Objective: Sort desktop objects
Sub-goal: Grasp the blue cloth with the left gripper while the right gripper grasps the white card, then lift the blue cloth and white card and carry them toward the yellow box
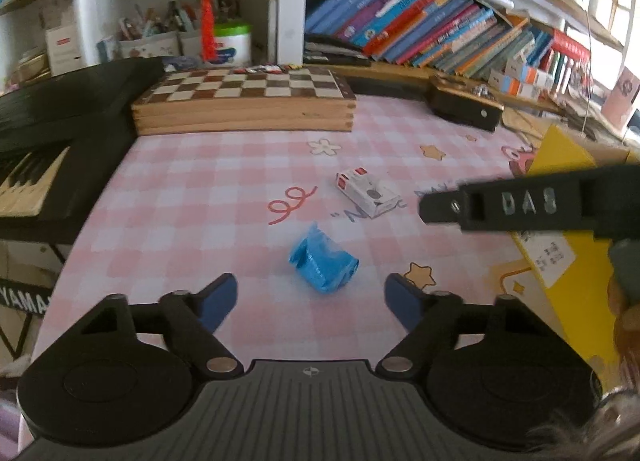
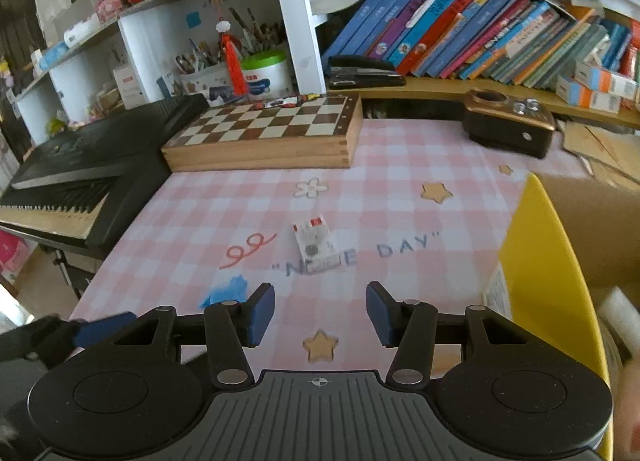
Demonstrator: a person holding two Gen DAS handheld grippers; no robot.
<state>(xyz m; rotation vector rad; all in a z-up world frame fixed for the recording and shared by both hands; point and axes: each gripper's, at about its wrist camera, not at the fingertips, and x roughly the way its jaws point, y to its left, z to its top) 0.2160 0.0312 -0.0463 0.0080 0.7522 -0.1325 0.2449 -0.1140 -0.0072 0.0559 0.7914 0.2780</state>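
blue wrapper (image 1: 323, 264) before spread left claw (image 1: 310, 303)

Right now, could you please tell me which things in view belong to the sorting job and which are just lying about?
Part of the job:
- blue crumpled wrapper, just ahead of the open left hand-held gripper
- small white box, ahead of the open right hand-held gripper
- yellow bin, probably the destination

Just lying about:
- chessboard box
- keyboard
- dark brown box
- shelf books

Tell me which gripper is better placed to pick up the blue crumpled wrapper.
Left. The blue wrapper lies just ahead of the open left gripper; it lies off to the left of the right gripper.
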